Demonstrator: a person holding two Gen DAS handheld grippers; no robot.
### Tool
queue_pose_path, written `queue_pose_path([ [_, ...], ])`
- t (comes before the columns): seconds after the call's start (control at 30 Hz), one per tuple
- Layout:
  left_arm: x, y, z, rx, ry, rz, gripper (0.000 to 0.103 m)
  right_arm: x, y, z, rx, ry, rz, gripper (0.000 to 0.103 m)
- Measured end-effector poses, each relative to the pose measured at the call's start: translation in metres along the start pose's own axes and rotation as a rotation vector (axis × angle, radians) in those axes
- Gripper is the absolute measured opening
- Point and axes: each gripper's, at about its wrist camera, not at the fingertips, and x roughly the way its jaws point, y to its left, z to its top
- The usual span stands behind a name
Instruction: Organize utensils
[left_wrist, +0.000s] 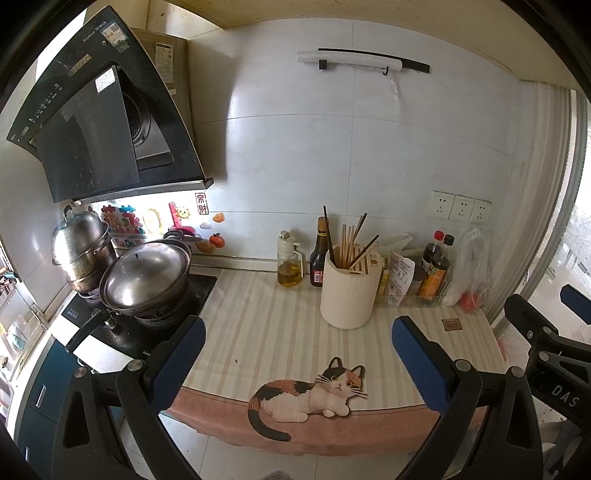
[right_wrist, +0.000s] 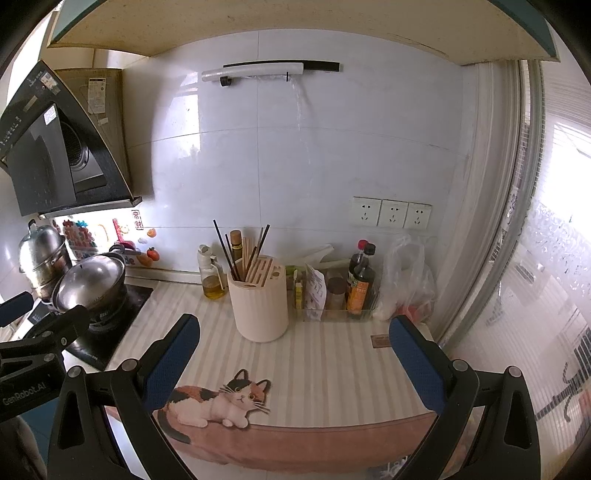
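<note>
Claws (left_wrist: 299, 354) wide, chopstick holder (left_wrist: 349, 291) beyond

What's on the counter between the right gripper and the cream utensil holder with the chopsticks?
Only bare striped counter mat separates the open right gripper from the cream utensil holder, as the right wrist view shows.

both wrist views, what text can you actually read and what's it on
"DAS" on the right gripper body, left wrist view.
"GenRobot.AI" on the left gripper body, right wrist view.
"Be On" on the fridge-style magnet behind the pots.
Range hood brand, bottle labels and red seal sticker: too small or blurred.
</note>
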Motion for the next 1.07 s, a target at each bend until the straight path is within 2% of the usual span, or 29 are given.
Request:
queue_pose_path([
  [1.07, -0.0011, -0.0026, -0.0008, 0.005, -0.009, -0.012, 0.103, 0.0009, -0.0029, -0.0018, -0.006, 0.004, 0.002, 0.103],
])
